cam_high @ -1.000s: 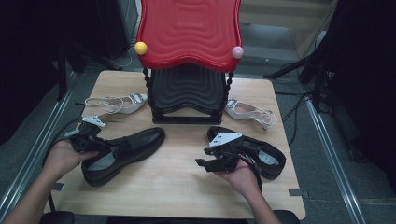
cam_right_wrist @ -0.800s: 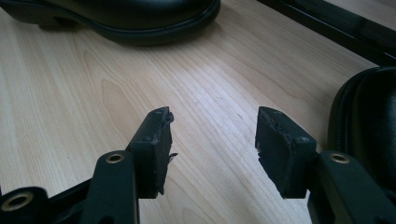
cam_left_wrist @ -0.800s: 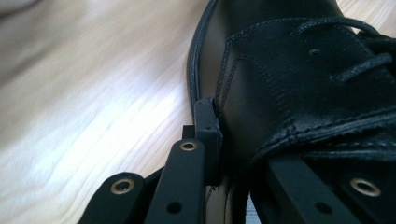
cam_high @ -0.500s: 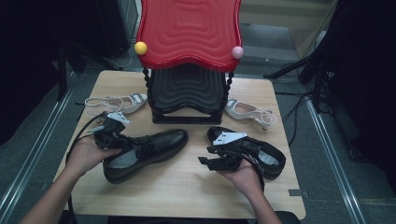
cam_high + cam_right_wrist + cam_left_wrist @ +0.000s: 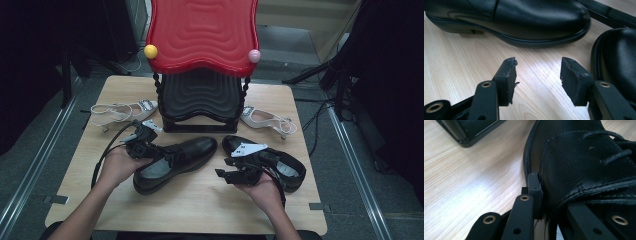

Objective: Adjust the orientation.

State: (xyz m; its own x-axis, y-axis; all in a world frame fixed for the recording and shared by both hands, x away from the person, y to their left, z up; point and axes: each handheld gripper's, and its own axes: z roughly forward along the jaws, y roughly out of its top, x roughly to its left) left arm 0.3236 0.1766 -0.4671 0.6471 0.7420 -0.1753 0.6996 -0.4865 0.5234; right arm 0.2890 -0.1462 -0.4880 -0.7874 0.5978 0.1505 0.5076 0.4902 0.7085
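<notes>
While clamping the left black shoe [image 5: 175, 162] at its collar, left gripper [image 5: 145, 146] at nine o'clock, right gripper [image 5: 231, 172] gaping, empty.

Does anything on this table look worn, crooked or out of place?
Yes. The rubber fingertips of the right gripper look chipped and ragged along their edges. Also, the two black shoes lie at different angles rather than paired.

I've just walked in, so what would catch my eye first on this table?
The bright red wavy rack towering at the table's far edge, over a black tier. In front, two black shoes lie toe to toe; the left gripper clamps one shoe's side, and the right gripper waits open.
</notes>
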